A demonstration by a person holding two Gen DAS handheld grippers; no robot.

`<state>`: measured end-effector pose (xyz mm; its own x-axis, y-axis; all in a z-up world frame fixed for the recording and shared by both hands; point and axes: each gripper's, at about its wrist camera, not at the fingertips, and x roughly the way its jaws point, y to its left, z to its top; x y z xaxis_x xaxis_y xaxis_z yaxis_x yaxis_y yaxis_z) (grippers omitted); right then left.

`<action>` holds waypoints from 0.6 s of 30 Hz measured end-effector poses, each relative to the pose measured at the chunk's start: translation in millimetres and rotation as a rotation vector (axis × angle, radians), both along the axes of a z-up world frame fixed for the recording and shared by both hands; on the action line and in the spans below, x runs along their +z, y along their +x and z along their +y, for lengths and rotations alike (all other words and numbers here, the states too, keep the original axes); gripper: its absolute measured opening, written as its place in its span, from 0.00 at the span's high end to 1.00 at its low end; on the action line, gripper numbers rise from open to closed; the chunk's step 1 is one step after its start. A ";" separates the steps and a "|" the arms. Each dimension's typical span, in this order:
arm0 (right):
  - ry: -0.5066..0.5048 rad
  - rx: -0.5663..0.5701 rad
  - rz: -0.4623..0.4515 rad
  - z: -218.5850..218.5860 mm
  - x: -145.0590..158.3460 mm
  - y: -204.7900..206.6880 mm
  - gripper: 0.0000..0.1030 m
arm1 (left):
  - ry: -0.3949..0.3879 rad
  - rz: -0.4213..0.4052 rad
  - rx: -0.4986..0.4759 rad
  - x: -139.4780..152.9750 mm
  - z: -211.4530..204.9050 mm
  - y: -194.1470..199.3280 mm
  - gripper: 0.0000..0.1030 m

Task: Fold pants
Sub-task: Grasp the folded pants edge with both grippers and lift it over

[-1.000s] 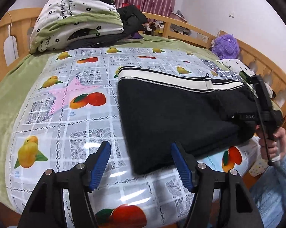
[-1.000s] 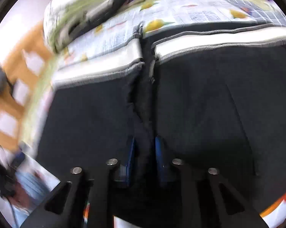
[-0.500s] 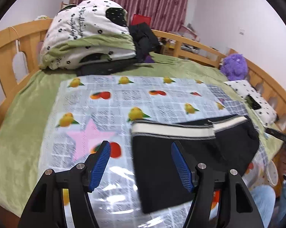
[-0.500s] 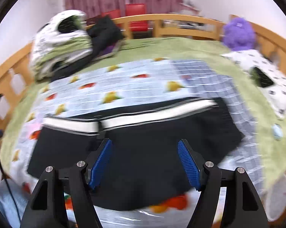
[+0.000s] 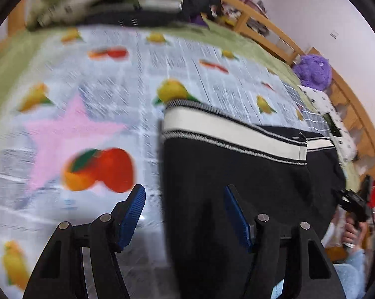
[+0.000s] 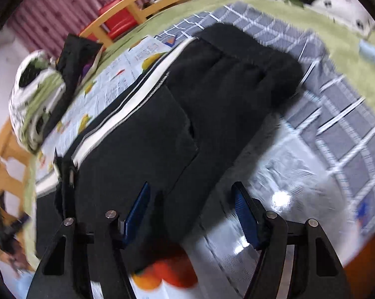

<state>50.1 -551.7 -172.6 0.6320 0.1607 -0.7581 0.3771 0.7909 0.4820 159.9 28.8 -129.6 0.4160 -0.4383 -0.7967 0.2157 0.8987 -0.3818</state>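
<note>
The pants (image 5: 237,174) are seen lying folded on the fruit-print cloth (image 5: 87,124) spread over the bed (image 6: 324,37), the white waistband (image 5: 224,127) at the far edge; in the right wrist view the pants (image 6: 175,124) run diagonally, one end reaching onto a grey checked mat (image 6: 337,124). The left gripper (image 5: 185,214) is held with its jaws spread, nothing between the pads (image 5: 133,209); it straddles the left edge of the pants. The right gripper (image 6: 191,214) is likewise spread wide and empty, placed over the near right edge of the pants. A quilt pile (image 6: 35,92) is seen at the head of the bed; a purple plush (image 5: 312,71) sits by the wooden rail (image 5: 262,35). Both views are blurred.
</note>
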 end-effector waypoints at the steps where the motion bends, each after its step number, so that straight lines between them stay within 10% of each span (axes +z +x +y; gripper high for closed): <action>1: 0.005 -0.005 -0.020 0.1 -2.1 2.5 0.35 | -0.013 0.021 -0.019 -8.3 -3.9 6.2 0.39; 4: -0.010 -0.011 -0.019 5.6 -4.1 25.9 0.50 | -0.012 0.019 -0.063 -22.7 -20.2 17.0 0.40; 6: -0.047 0.010 0.012 12.3 -4.4 39.3 0.82 | -0.011 -0.001 -0.072 -23.0 -27.3 21.5 0.53; 9: -0.079 -0.015 0.016 20.5 8.9 46.0 0.85 | -0.029 -0.008 -0.045 -19.8 -24.9 33.4 0.90; 12: -0.089 -0.009 -0.048 35.3 39.2 51.6 0.86 | -0.110 -0.032 -0.028 6.5 -4.5 44.0 0.90; 18: 0.006 0.181 -0.122 93.8 61.1 80.7 0.86 | 0.048 -0.193 0.009 73.0 46.8 62.2 0.90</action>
<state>130.8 -457.8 -111.5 0.6792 0.2840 -0.6768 0.1677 0.8376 0.5198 222.1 75.6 -56.6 0.5667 -0.3972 -0.7219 0.2723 0.9172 -0.2908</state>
